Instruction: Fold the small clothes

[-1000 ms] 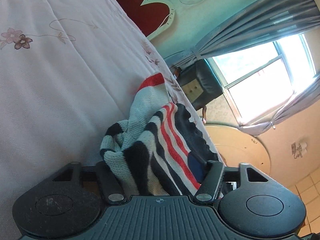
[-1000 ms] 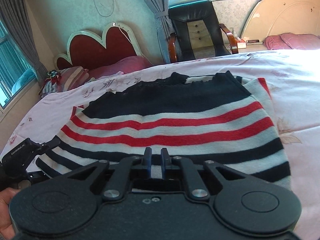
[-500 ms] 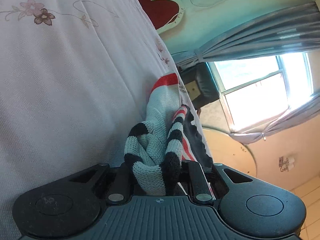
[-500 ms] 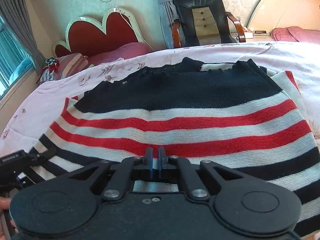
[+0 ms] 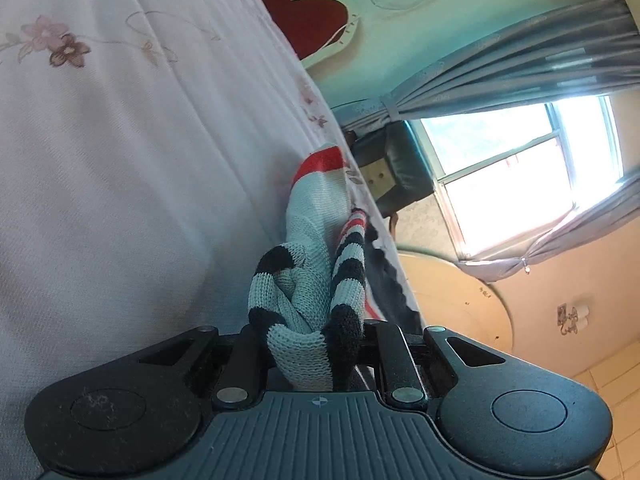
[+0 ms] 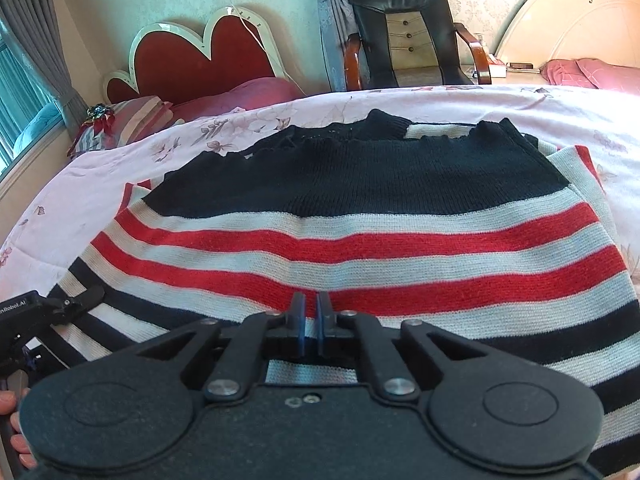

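A striped knit sweater (image 6: 360, 240), banded in black, red and off-white, lies spread flat across a bed (image 6: 520, 108) covered with a pale pink floral sheet (image 5: 120, 160). The left hand-held gripper (image 5: 310, 356) pinches a bunched fold of the sweater's striped edge (image 5: 308, 308) between its two fingers, the knit gathered into a thick wad that rises out from between them while the rest of the garment trails away along the sheet. In the right wrist view that same gripper (image 6: 76, 304) shows at the sweater's left edge, with fingertips of the person's hand (image 6: 20, 440) visible at the lower left corner. The right hand-held gripper (image 6: 310, 320) sits low over the near part of the sweater, its two blue-edged fingers pressed almost together over the lower red stripe; whether any knit is caught between them cannot be told from this angle. Beyond the bed stand a red heart-shaped headboard (image 6: 200, 52), pink pillows (image 6: 240, 96), a black leather armchair (image 6: 404, 28) with wooden arms, and grey curtains (image 5: 520, 52) tied back beside a bright window (image 5: 520, 168).
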The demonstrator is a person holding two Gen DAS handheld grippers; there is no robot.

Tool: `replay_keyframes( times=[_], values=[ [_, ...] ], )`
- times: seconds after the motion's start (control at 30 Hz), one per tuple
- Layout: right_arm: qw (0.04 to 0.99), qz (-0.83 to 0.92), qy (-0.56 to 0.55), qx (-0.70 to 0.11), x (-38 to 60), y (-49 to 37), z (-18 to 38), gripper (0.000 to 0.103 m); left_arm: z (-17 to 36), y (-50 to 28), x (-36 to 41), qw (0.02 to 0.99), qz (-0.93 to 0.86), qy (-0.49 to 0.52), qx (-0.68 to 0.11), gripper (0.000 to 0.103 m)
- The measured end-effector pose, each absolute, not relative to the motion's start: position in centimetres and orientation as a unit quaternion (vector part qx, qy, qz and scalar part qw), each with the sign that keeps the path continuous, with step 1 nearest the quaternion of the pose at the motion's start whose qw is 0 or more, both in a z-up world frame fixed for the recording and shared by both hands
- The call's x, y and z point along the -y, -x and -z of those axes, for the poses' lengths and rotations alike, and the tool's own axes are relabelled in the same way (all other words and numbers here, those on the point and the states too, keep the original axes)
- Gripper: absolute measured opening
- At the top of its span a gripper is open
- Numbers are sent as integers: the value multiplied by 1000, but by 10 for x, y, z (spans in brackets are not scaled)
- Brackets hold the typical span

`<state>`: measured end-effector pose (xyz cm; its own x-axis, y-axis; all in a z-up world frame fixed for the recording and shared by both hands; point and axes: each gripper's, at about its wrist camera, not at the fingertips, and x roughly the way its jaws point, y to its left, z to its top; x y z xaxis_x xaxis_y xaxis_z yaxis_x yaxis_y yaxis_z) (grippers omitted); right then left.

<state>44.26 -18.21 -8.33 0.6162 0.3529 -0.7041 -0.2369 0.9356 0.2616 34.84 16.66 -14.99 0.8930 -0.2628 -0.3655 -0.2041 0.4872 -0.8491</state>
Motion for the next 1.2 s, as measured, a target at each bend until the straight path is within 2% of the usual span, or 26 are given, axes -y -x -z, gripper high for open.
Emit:
replay_keyframes(
  times=[0.27,0.43,0.5,0.53,0.57,0.6,0.63,0.67,0.7,0.73,0.77,0.8,0.83,0.9,1.03,1.2],
  values=[
    [895,-164,-108,-401,190,-442,89,3,63,-365,-122,857,166,457,-171,16],
    [888,-166,-147,-403,200,-444,92,0,26,-397,-45,868,243,371,-222,16],
    [873,-163,-208,-409,220,-445,93,0,28,-409,-13,864,258,348,-256,17],
    [865,-152,-256,-403,238,-443,94,6,32,-415,2,860,264,339,-277,17],
    [858,-129,-312,-388,263,-437,96,18,38,-420,16,857,266,328,-296,17],
    [850,-109,-356,-373,288,-430,98,24,46,-426,33,853,267,313,-322,17],
    [842,-95,-390,-360,310,-422,100,26,55,-432,49,848,264,295,-351,18],
    [836,-81,-418,-346,332,-413,102,39,65,-437,65,845,262,273,-378,23],
    [835,-65,-431,-336,350,-406,102,50,74,-439,80,841,262,253,-400,33],
    [833,-60,-442,-329,364,-400,101,52,79,-434,92,846,263,232,-402,36],
    [828,-65,-452,-326,374,-397,100,53,78,-429,97,852,267,221,-391,46],
    [820,-74,-465,-326,383,-394,100,59,73,-422,100,852,279,219,-385,61],
    [815,-80,-472,-326,388,-392,98,61,67,-415,98,845,293,227,-385,65],
    [816,-94,-467,-327,393,-388,90,69,48,-404,84,840,317,236,-373,67],
    [811,-126,-461,-338,384,-389,82,71,18,-383,28,875,281,232,-318,68],
    [794,-157,-429,-400,353,-406,85,71,38,-405,-42,890,179,251,-337,68]
  ],
)
